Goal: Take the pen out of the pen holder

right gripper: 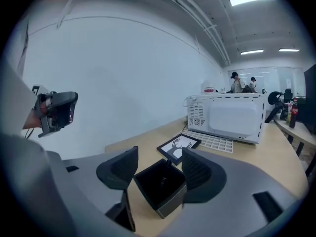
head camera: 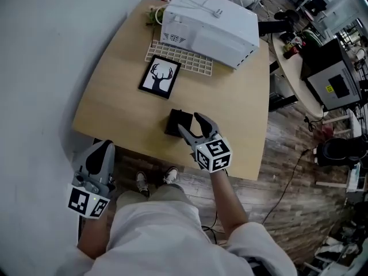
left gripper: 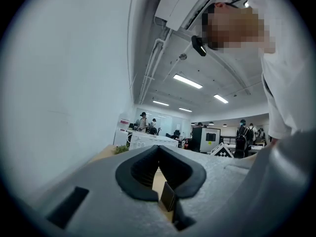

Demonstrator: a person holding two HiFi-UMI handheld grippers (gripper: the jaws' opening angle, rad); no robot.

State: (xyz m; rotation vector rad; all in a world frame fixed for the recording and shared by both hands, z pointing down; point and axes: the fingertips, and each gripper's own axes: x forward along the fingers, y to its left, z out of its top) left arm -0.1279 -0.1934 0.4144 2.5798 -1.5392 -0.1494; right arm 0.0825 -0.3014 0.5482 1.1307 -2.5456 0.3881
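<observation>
Surface (head camera: 115,96) of pale wood carries four things. A white microwave (head camera: 210,25) stands at the far end on a white grid mat (head camera: 184,59). A framed deer picture (head camera: 160,77) lies just in front of the mat. A black square pen holder (head camera: 175,121) sits nearer the person, well clear of the picture.

The right gripper (head camera: 188,123) is over the near part of the surface, tilted slightly downward, with its marker cube (head camera: 213,154) towards the person. In the right gripper view its jaws stand apart with the open-topped holder between and just beyond the two dark pads. Neither pad presses on the holder, so this gripper is open and holds nothing. The pen (right gripper: 168,163) is still in the holder. It shows only as a slim dark shape inside the black box, with its upper end reaching just above the far rim, and no more detail can be made out.

The left gripper (head camera: 102,148) is off the surface, low at the person's left side and beside the near corner. In the left gripper view its pads meet at the tips with nothing between them, so it is closed and empty. That view looks level over the surface towards the microwave.
</observation>
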